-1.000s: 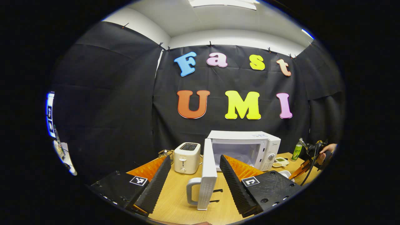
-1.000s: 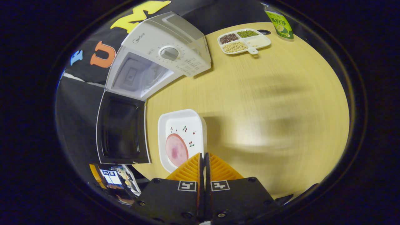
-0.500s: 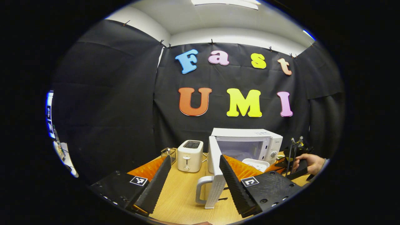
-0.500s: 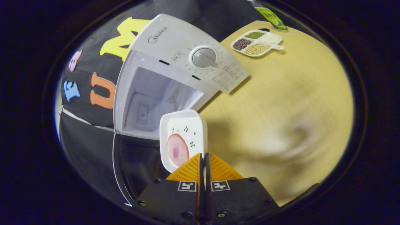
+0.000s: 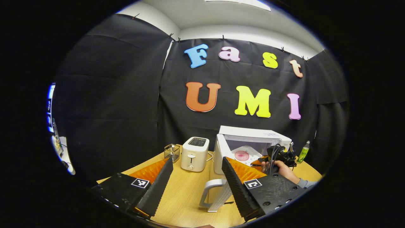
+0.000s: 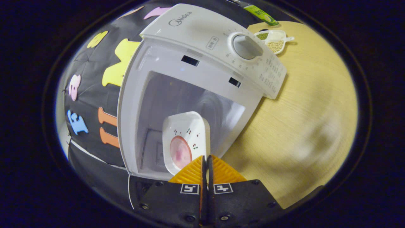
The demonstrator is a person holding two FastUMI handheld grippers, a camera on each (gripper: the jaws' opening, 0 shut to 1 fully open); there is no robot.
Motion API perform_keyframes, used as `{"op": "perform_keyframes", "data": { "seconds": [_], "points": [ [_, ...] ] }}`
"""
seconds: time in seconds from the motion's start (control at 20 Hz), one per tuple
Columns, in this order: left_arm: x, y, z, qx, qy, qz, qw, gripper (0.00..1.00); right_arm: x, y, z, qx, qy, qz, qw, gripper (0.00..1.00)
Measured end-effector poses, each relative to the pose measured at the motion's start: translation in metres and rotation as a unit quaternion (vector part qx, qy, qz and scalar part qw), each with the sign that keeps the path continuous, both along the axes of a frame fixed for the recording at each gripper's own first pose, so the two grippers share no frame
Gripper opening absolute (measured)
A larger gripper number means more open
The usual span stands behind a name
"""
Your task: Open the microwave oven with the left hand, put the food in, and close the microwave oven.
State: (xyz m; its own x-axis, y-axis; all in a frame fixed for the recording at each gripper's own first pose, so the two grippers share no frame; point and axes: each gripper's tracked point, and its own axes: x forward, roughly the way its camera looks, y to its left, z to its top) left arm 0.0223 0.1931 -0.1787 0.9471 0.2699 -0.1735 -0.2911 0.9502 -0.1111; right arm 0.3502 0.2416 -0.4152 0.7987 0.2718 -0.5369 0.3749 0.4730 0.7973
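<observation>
A white dish (image 6: 186, 136) carrying a pink slice (image 6: 180, 152) sat at the open microwave's (image 6: 202, 63) mouth, its rim pinched by the closed right claw (image 6: 207, 164). The left claw (image 5: 196, 177) gaped empty near the door handle (image 5: 210, 194).

Left gripper (image 5: 197, 177) spread wide, right gripper (image 6: 207, 164) pinched tight.
Right fingers (image 6: 191, 172) nearly meet, clamped together; a hand (image 5: 280, 167) carries that gripper, seen from the left gripper view.

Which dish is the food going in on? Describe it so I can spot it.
Start at the white microwave with its door open. At the mouth of its cavity, the right claw holds a white rectangular dish by its rim. Unlike the divided bean tray, it carries one pink round slice.
</observation>
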Motion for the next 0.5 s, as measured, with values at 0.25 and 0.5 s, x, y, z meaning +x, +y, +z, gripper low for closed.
{"op": "perform_keyframes", "data": {
  "seconds": [0.25,0.5],
  "points": [
    [0.002,-0.005,0.006,-0.010,-0.010,-0.010,1.000,0.93,0.050,0.005,0.000,0.000,-0.043,-0.060,0.997,0.00],
    [-0.002,-0.002,0.012,0.006,-0.016,-0.005,1.000,0.92,0.070,0.002,-0.035,-0.054,-0.024,-0.077,0.995,0.04]
  ]
}}
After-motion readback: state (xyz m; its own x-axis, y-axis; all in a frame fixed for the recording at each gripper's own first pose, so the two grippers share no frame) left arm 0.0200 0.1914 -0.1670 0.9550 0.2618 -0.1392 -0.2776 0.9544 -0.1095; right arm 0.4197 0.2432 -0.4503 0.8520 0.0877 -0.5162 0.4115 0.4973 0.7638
